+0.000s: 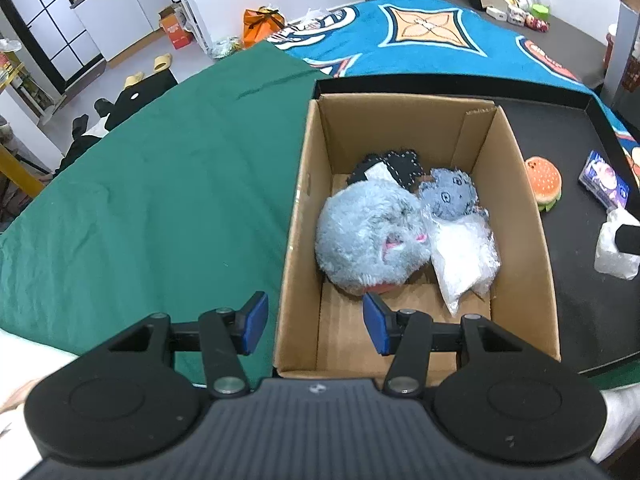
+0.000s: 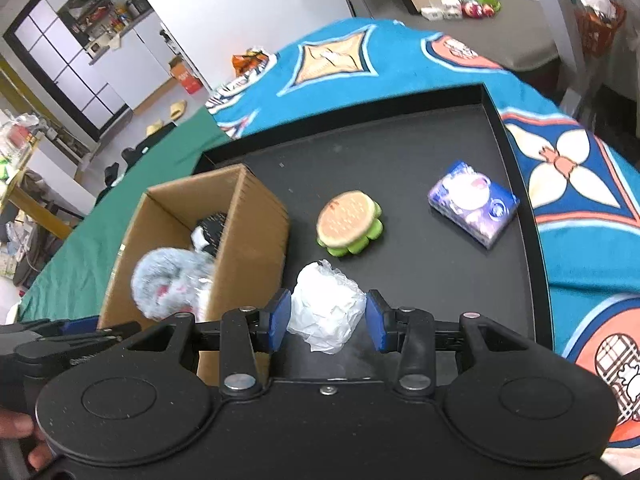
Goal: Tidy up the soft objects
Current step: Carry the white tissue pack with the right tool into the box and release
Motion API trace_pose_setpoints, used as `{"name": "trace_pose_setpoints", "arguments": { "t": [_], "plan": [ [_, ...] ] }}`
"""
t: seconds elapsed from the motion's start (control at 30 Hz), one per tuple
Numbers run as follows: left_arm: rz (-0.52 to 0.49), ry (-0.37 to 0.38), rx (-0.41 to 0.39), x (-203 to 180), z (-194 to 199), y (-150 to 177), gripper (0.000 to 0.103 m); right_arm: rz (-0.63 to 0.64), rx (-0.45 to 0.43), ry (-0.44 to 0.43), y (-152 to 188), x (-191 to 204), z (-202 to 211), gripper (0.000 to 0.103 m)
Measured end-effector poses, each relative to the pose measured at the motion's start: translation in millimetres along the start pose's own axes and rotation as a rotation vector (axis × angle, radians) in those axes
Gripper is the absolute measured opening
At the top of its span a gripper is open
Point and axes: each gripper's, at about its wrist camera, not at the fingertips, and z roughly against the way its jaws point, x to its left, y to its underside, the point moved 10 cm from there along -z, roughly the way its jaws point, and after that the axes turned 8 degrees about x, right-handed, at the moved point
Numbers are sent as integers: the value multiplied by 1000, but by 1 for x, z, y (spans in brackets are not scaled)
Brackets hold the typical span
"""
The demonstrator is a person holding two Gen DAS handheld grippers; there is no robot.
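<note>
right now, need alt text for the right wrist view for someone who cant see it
The open right gripper brackets a white plastic-wrapped bundle on a black tray. Beyond it lie a burger plush and a purple packet; to the left, a cardboard box holds a grey fluffy plush.

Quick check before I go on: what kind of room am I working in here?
Most likely a lived-in home or studio room, not a lab. Slippers lie on the floor, white cabinets line the far wall, and the work surface carries a patterned blue blanket under the black tray.
</note>
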Motion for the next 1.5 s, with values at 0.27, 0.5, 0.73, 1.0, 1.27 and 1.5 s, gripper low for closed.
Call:
{"name": "trace_pose_setpoints", "arguments": {
  "t": [0.27, 0.5, 0.73, 1.0, 1.27, 1.5],
  "plan": [
    [21, 16, -18, 12, 0, 0, 51, 43, -42, -12, -12, 24, 15, 40],
    [30, 40, -39, 21, -1, 3, 50, 75, -56, -25, -16, 45, 19, 40],
    [29, 79, -51, 22, -4, 4, 39, 110, -61, -36, -17, 69, 19, 40],
    [62, 140, -55, 25, -6, 7, 13, 146, -47, -58, -12, 94, 14, 40],
    [76, 182, -59, 26, -5, 9, 8, 170, -19, -76, -5, 115, 4, 41],
    [86, 215, -58, 28, -5, 10, 8, 140, 0, -185, -3, 138, 3, 60]
  ]
}}
